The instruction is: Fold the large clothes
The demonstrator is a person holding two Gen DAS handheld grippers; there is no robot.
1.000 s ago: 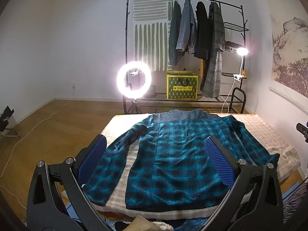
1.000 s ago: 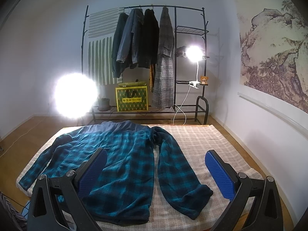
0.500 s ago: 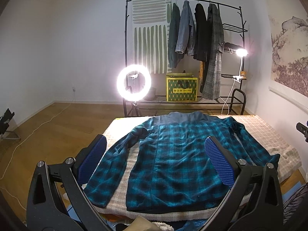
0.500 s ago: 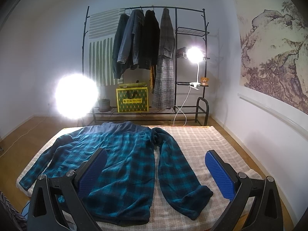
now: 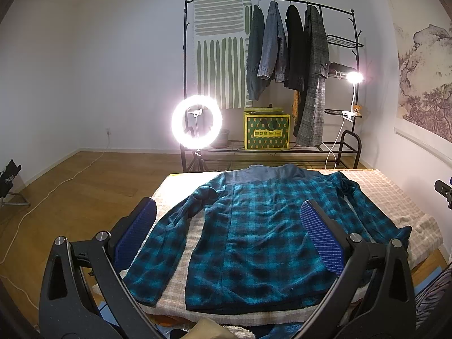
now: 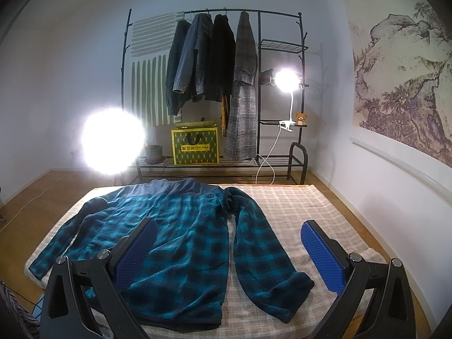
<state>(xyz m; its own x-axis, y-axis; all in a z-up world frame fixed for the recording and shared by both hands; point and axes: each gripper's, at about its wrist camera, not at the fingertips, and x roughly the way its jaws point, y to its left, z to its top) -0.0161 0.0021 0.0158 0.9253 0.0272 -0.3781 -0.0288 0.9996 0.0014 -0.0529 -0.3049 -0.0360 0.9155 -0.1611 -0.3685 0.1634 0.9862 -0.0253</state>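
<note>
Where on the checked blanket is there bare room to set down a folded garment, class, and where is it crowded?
The widest bare patch of the checked blanket lies right of the teal plaid jacket, between its right sleeve and the wall-side edge. A narrow strip runs between the left sleeve and the body. The middle and left are crowded by the spread jacket.

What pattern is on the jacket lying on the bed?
The jacket is teal and dark check with a plain grey-blue collar, clearest in the left wrist view.

Pale walls meet a wooden floor [image 5: 84, 180]. A black clothes rack [image 5: 282, 2] holds coats beside a glowing ring light [image 5: 197, 125]. A landscape mural [image 6: 401, 79] covers the right wall.
</note>
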